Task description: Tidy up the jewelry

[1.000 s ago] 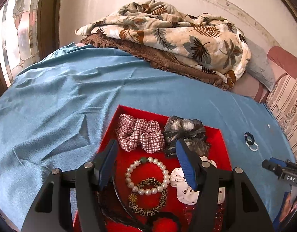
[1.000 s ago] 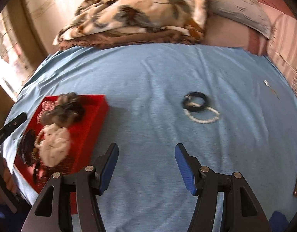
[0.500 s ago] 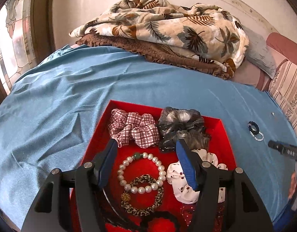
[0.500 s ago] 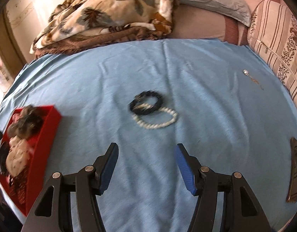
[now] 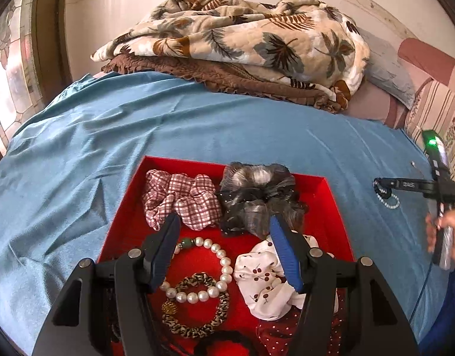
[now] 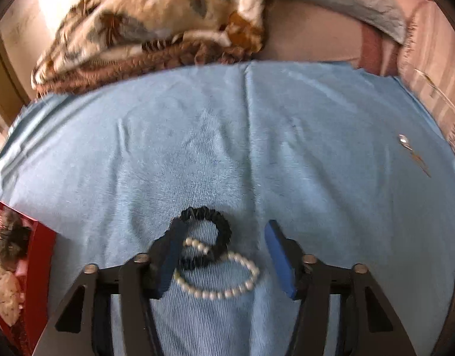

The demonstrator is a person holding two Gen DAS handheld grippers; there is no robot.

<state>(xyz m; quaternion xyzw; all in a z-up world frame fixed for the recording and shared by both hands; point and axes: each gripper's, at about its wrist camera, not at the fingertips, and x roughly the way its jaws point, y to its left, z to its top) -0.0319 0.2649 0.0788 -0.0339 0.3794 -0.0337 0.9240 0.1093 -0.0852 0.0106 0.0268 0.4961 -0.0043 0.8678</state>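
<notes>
The right gripper hangs with fingers spread astride the small pearl bracelet and black hair tie, which overlap on the bed right of the red tray, the bracelet's long axis running across the gap. The left gripper, also spread, holds nothing above the tray. Only the left view shows the tray's contents; only the right shows the bracelet between the fingers.

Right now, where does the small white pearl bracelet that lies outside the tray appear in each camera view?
Left wrist view: the small white pearl bracelet lies far right on the blue bedsheet, beside the right tongs.
Right wrist view: the bracelet is bottom centre, between the open tong fingers, overlapping a black coiled hair tie.
Shared landmark: the red rectangular tray.
</notes>
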